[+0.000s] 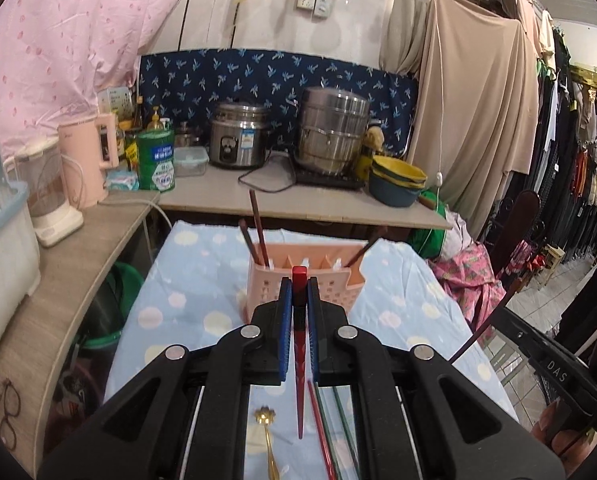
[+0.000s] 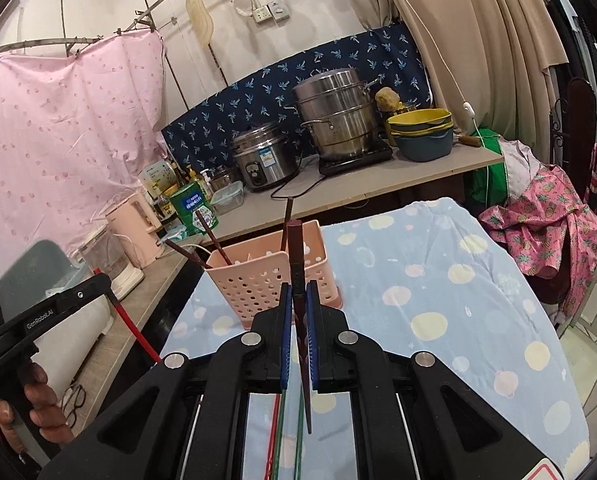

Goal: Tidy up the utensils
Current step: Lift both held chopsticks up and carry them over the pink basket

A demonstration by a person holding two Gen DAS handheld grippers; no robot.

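My left gripper [image 1: 299, 285] is shut on a red chopstick [image 1: 299, 380], held upright above the table with its tip hanging down. My right gripper [image 2: 299, 290] is shut on a dark brown chopstick [image 2: 298, 264], also lifted. Ahead of both stands a pink perforated utensil holder [image 1: 294, 284] [image 2: 270, 280] on the blue dotted tablecloth [image 1: 186, 280] [image 2: 438, 280], with three dark chopsticks [image 1: 258, 232] [image 2: 212, 242] leaning in it. Loose red and green chopsticks [image 1: 326, 428] [image 2: 282, 432] and a gold spoon [image 1: 267, 436] lie on the cloth below the grippers.
A counter [image 1: 298, 200] behind the table carries a rice cooker [image 1: 238, 136], steel steamer pot [image 1: 332, 132], stacked bowls [image 1: 396, 180] and a green tin [image 1: 156, 160]. A pink kettle [image 1: 86, 160] and blender [image 1: 52, 200] stand on the left shelf. A hand [image 2: 30, 408] holds the left gripper's handle.
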